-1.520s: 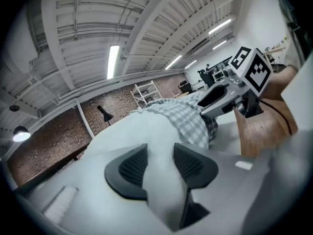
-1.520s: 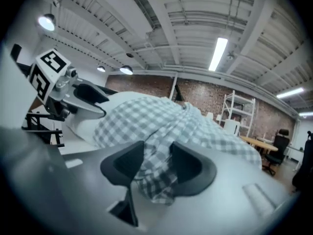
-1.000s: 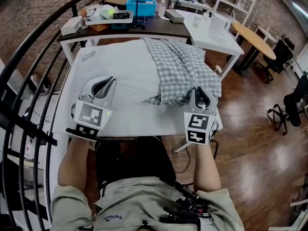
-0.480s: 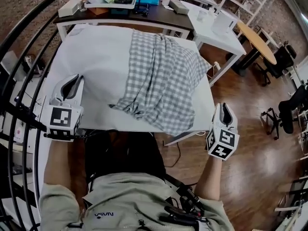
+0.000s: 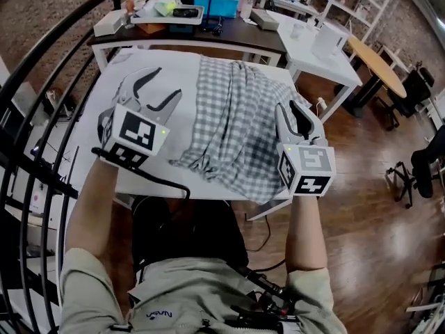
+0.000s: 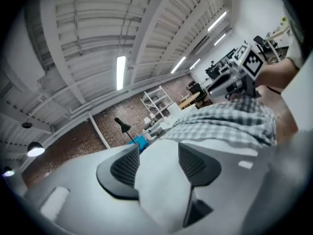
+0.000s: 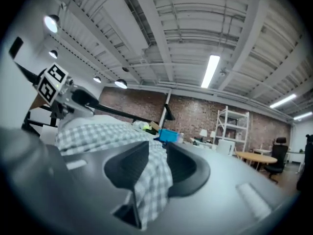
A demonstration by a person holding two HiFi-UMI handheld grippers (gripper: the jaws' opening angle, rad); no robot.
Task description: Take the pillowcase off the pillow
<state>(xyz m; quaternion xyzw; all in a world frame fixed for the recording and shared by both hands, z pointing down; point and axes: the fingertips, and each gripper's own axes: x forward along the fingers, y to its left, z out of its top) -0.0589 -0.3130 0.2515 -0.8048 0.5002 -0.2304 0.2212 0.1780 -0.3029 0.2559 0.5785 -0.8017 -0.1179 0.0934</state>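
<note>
Left gripper (image 5: 156, 92): held over the left part of the white table (image 5: 205, 186). Its jaws are spread and have just been opening, with a ridge of the white pillow (image 6: 156, 180) filling the gap between the two dark pads. Right gripper (image 5: 293, 113): held at the right edge of the table. Its jaws are partly spread and have likewise just been opening, with a fold of the grey-checked pillowcase (image 5: 236, 117) hanging between them. The pillowcase lies rumpled across the right half of the table, from the far edge to the near right corner. Its near hem is bunched, and it lies between the two grippers. The pillow sits to its left, under the left gripper. Limits of observation: pillow and table are both white, so the pillow's outline cannot be traced in the head view. How far the pillow still reaches inside the pillowcase cannot be told. The right gripper's marker cube covers the pillowcase's near right corner. Both gripper views are blurred close to the jaws.
</note>
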